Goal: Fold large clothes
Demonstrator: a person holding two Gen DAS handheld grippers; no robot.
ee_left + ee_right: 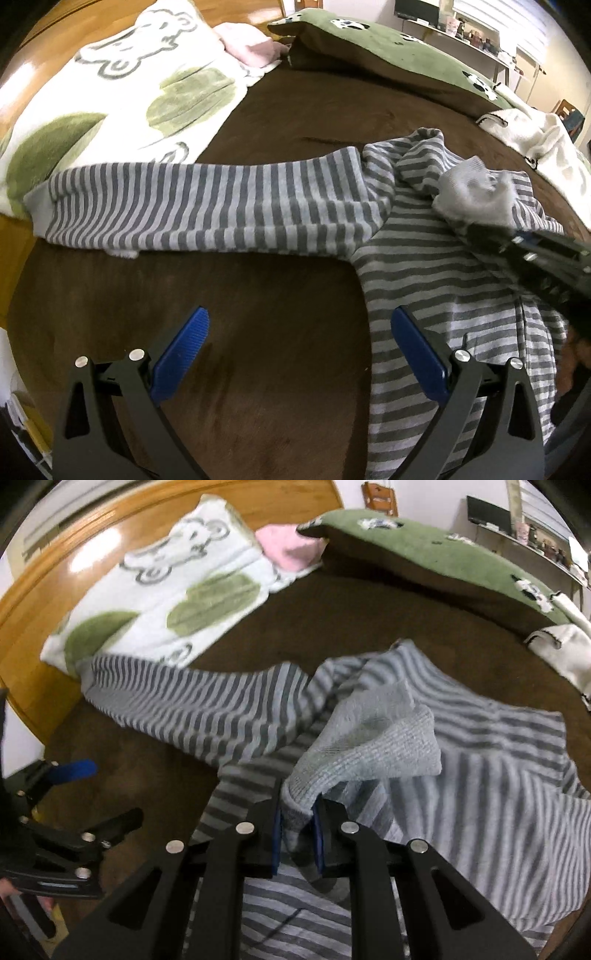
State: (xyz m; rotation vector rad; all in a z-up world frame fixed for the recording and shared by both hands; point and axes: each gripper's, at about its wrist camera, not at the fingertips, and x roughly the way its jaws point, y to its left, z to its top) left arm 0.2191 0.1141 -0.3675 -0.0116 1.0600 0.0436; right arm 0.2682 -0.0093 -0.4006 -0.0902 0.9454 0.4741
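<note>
A large grey-striped garment (424, 266) (498, 794) lies on the brown bed cover (277, 277) (351, 627). One sleeve (221, 199) (207, 709) stretches flat to the left. My right gripper (300, 805) is shut on a plain grey ribbed cuff (369, 738) of the garment, lifted and folded over the body. In the left wrist view that cuff (472, 192) bunches at the right gripper (476, 232). My left gripper (299, 317) (107, 794) hovers open over bare cover, holding nothing, with its right finger (417, 350) over the garment's left edge.
A white blanket with green patches and bear drawings (129, 92) lies at the back left, with a pink cloth (251, 44) beside it. A green panda blanket (369, 48) and a white cloth (535, 140) lie at the back right. A wooden headboard (55, 590) borders the left.
</note>
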